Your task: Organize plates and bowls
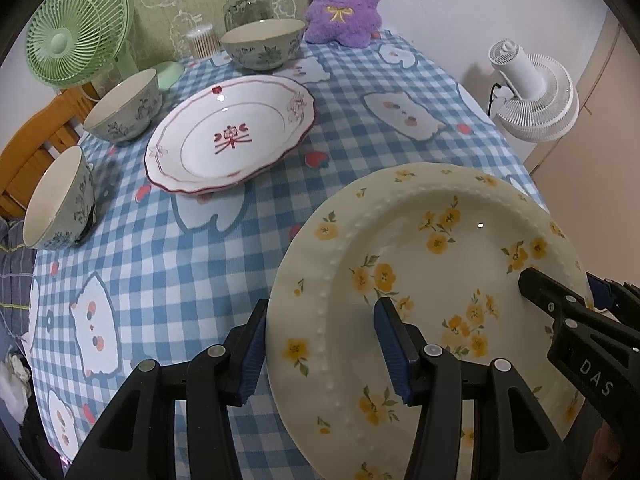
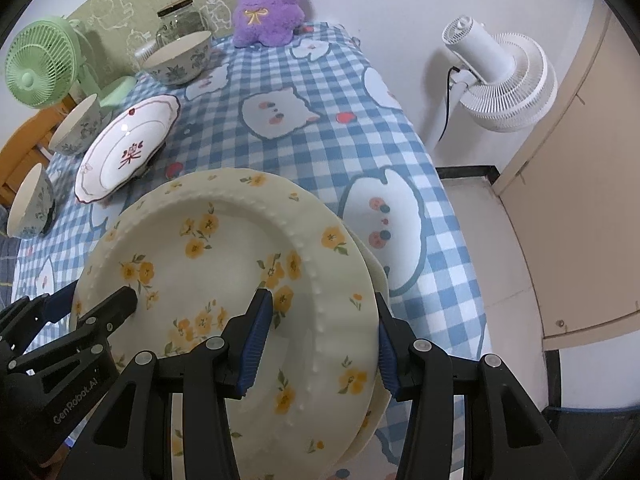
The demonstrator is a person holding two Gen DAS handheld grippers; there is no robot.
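Yellow-flowered plate (image 1: 420, 280) between both tongs

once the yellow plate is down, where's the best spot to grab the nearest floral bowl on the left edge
Grip the floral bowl by its rim, one finger inside and one outside. It seems to lean with its mouth turned toward the middle of the table, so come in from that open side with the left gripper. The wall looks thin enough to pinch, whereas the rounded body is probably too wide.

cream plate (image 1: 420, 280) yellow flowers, blue-checked tablecloth (image 1: 180, 280)
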